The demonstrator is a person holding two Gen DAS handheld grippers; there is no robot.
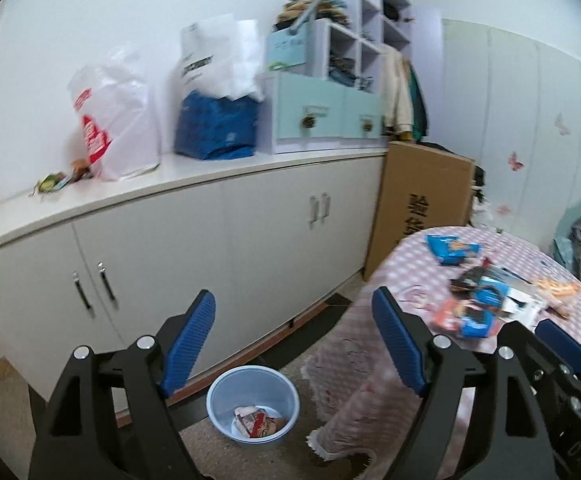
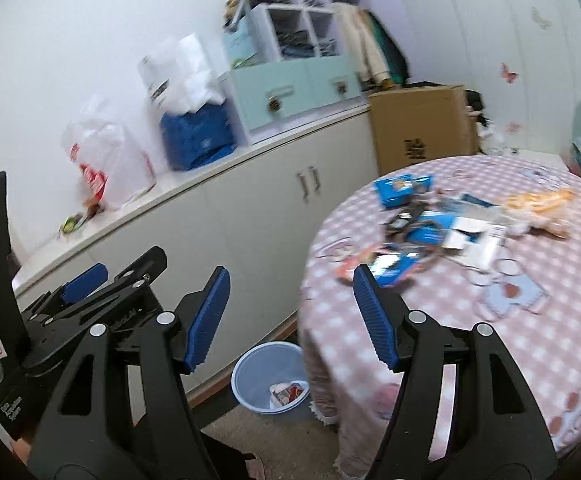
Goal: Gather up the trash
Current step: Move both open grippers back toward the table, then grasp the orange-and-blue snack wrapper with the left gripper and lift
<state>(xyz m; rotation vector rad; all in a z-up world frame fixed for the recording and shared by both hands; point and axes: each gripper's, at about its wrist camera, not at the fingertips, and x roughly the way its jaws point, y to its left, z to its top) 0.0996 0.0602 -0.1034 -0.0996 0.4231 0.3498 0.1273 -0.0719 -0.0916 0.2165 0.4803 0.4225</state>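
A light blue bin (image 1: 252, 404) (image 2: 268, 376) stands on the floor beside the round table, with a few wrappers lying in its bottom. Loose trash (image 1: 478, 300) (image 2: 422, 232), blue packets, wrappers and an orange bag, is scattered on the pink checked tablecloth (image 1: 402, 272) (image 2: 470, 340). My left gripper (image 1: 292, 300) hangs open and empty above the bin, left of the table edge. My right gripper (image 2: 291, 276) is open and empty too, its right finger over the table's near edge. One blue pad (image 2: 86, 278) of the left gripper shows at the left of the right wrist view.
A long white cabinet (image 1: 210, 232) (image 2: 250, 200) runs along the wall, carrying plastic bags (image 1: 118, 116), a blue bag (image 1: 218, 124) and a drawer-and-shelf unit (image 1: 326, 116). A tall cardboard box (image 1: 418, 204) (image 2: 422, 124) leans behind the table. Small litter (image 1: 52, 182) lies on the cabinet top.
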